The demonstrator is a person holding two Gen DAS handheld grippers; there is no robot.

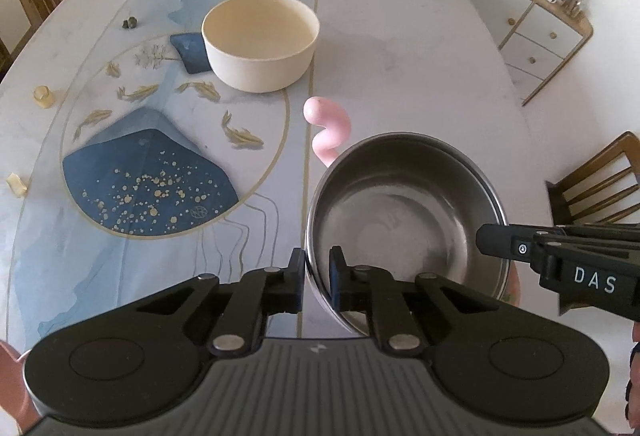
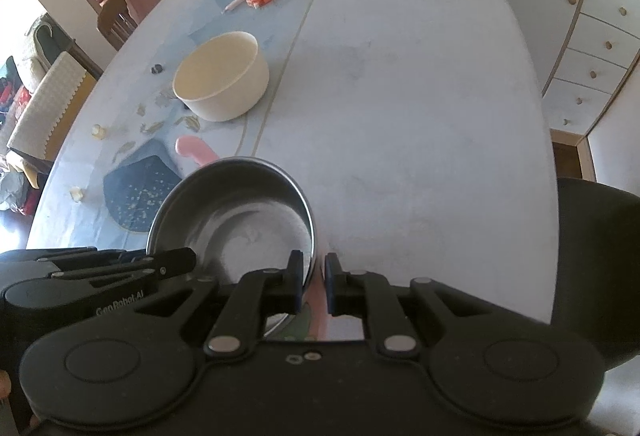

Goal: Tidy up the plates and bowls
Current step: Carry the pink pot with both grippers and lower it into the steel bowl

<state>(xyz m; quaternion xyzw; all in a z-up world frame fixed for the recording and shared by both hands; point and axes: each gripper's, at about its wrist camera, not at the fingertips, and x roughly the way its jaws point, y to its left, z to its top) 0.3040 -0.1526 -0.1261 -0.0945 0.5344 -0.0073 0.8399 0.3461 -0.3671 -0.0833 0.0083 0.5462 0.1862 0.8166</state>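
The left gripper [image 1: 316,268] pinches the left rim of the steel bowl [image 1: 404,204], one finger outside and one inside. The right gripper [image 2: 310,274] pinches the opposite rim of this bowl in the same way. The cream bowl [image 1: 260,40] stands farther away on the table [image 1: 400,56], and a pink handle [image 1: 328,128] shows just behind the steel bowl.

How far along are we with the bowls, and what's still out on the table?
Nothing looks stacked yet. In hand: the steel bowl, with the left gripper and the right gripper each closed on opposite sides of its rim. Left: the cream bowl stands alone farther up the table, and a pink object sits behind the steel bowl.
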